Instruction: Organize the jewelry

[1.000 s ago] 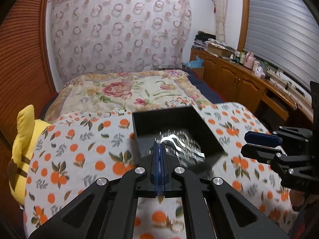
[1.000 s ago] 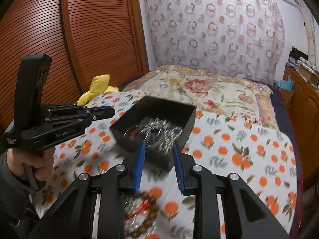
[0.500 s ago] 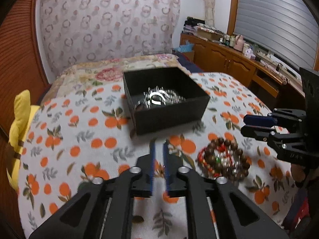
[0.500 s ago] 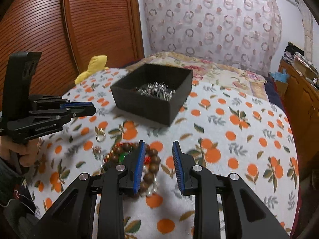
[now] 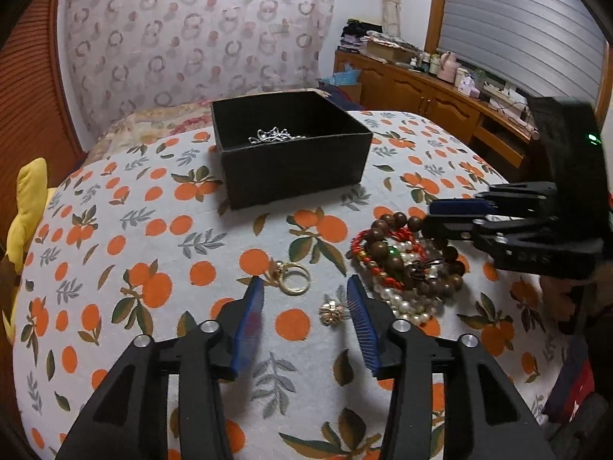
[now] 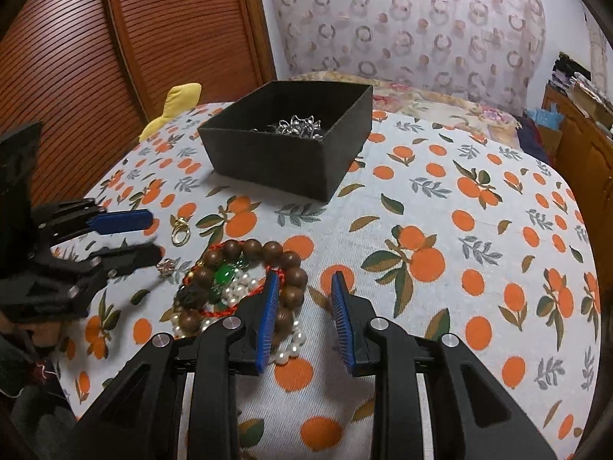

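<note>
left gripper (image 5: 304,301): jaws opening, nothing pressed between the blue pads. It hangs over the cloth near the front edge, angled down.
between left pads: gold ring (image 5: 293,276) just ahead of the left fingertip; small gold flower-shaped piece (image 5: 330,313) just beside the right pad, contact unclear.
right gripper (image 6: 302,299): jaws part open, a narrow gap with only bare cloth in it. No grip on anything.
right gripper left pad: tip sits over the near right rim of the bead pile; touching or not, cannot tell.
bead pile (image 6: 237,287): brown wooden bead bracelet, red cord, white pearls and a green stone, heaped together toward the front of the surface, between the two grippers.
black box (image 5: 291,149): open top, upright, toward the back edge of the surface, well apart from the loose pieces.
silver jewelry (image 6: 297,126): inside the black box, tangled, details too small to read.
tablecloth (image 6: 440,230): white with orange fruit print, covers the whole surface.
yellow plush (image 5: 23,214): off the left edge of the surface.
person: a hand (image 5: 555,299) holds the right gripper's handle, mostly hidden.
</note>
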A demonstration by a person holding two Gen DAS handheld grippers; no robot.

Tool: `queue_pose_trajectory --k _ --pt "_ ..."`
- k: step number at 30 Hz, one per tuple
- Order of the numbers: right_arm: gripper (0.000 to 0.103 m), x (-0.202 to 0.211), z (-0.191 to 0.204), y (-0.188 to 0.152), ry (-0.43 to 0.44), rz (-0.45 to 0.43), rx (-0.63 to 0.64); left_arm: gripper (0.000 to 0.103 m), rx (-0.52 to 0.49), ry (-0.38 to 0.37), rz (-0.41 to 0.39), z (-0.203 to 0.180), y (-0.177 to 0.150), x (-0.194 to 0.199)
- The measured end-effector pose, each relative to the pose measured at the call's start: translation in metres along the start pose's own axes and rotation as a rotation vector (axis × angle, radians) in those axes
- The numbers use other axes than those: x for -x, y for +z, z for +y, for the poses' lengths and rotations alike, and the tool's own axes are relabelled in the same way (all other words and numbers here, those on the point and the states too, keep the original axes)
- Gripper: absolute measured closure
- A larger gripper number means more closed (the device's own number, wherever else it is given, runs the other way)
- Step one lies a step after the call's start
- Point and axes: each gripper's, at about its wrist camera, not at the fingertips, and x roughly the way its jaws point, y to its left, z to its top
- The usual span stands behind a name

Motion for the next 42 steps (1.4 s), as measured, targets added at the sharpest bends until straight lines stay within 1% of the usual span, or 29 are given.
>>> queue_pose_trajectory --k 2,5,6,7,8,10,12,14,17,25,28,33,34,38,42 --pt "0.072 -0.005 0.0 0.002 0.015 0.024 -0.003 0.058 -0.003 -0.006 0.0 -0.002 -0.001 0.001" --pt "0.073 -0.007 0.001 0.004 0.018 0.033 0.005 0.058 -0.006 -0.012 0.0 -0.006 -0.002 0.001" --pt "0.08 -0.007 0.001 0.004 0.027 0.037 0.005 0.058 -0.006 -0.013 0.0 -0.006 -0.002 0.001" --pt "0.085 -0.007 0.001 0.004 0.045 0.04 0.003 0.058 -0.006 -0.014 0.0 -0.007 -0.002 0.001" --pt "0.088 -0.007 0.001 0.004 0.068 0.043 0.004 0.058 -0.005 -0.016 -0.001 -0.007 -0.002 0.001" --pt "0.088 -0.005 0.004 0.003 0.054 0.041 0.025 0.058 -0.004 -0.016 -0.001 -0.008 -0.002 0.001" --pt "0.088 -0.001 0.007 0.002 0.056 0.025 0.042 0.058 -0.003 -0.017 0.0 -0.008 -0.002 0.0" --pt "0.088 0.011 0.011 0.004 0.043 -0.01 0.052 0.058 0.001 -0.018 0.001 -0.009 -0.003 -0.001" --pt "0.088 0.032 0.015 0.009 0.04 -0.065 0.069 0.058 0.004 -0.018 0.009 -0.011 -0.003 -0.004" --pt "0.088 0.084 0.016 0.021 0.015 -0.203 0.084 0.058 0.011 -0.038 -0.008 -0.016 0.004 -0.001" --pt "0.088 0.095 0.013 0.023 -0.004 -0.235 0.081 0.058 0.009 -0.048 -0.011 -0.019 0.008 -0.003" --pt "0.088 0.101 0.005 0.023 -0.027 -0.241 0.073 0.058 0.014 -0.076 0.002 -0.021 0.018 -0.012" --pt "0.088 0.101 0.002 0.022 -0.031 -0.239 0.069 0.06 0.019 -0.084 0.008 -0.021 0.02 -0.015" --pt "0.088 0.098 -0.004 0.017 -0.043 -0.225 0.055 0.073 0.063 -0.122 0.062 -0.018 0.026 -0.032" --pt "0.088 0.092 -0.007 0.012 -0.043 -0.212 0.048 0.078 0.107 -0.156 0.092 -0.015 0.026 -0.042"
